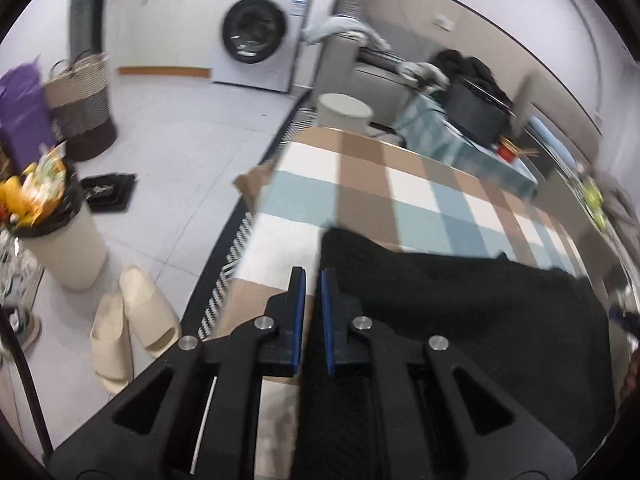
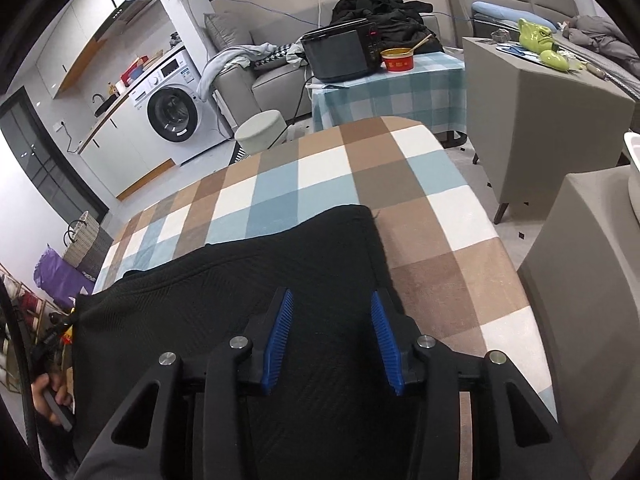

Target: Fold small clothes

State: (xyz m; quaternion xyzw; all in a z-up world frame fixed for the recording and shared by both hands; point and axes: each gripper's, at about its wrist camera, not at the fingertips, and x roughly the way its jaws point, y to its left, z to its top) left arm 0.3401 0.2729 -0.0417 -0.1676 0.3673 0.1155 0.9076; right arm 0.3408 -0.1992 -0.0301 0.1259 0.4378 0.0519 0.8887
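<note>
Living-room setting: washing machine (image 2: 173, 117) against the far wall, sofa beyond, work surface a table under a checked cloth (image 2: 324, 168) of brown, blue and white squares.

Black garment (image 2: 256, 264) lay flat on the near part of the cloth, directly ahead of and beneath both claws — a dark, fine-ribbed knit, matte, its far edge straight and its far right corner square.

Left gripper (image 1: 313, 280): 2 blue pads brought together to a narrow slit at the garment's left edge. Whether fabric was pinched between them could not be told from the left wrist view.

Right gripper (image 2: 331, 304): jaws apart, poised over the garment just inside its right edge, nothing between the pads.

Judgement on the step — securing 2 edge points before a fold. To do it well: take only the top layer, grip close to the edge, match both sides so the fold line runs straight, lift low to avoid dragging the checked cloth.
</note>
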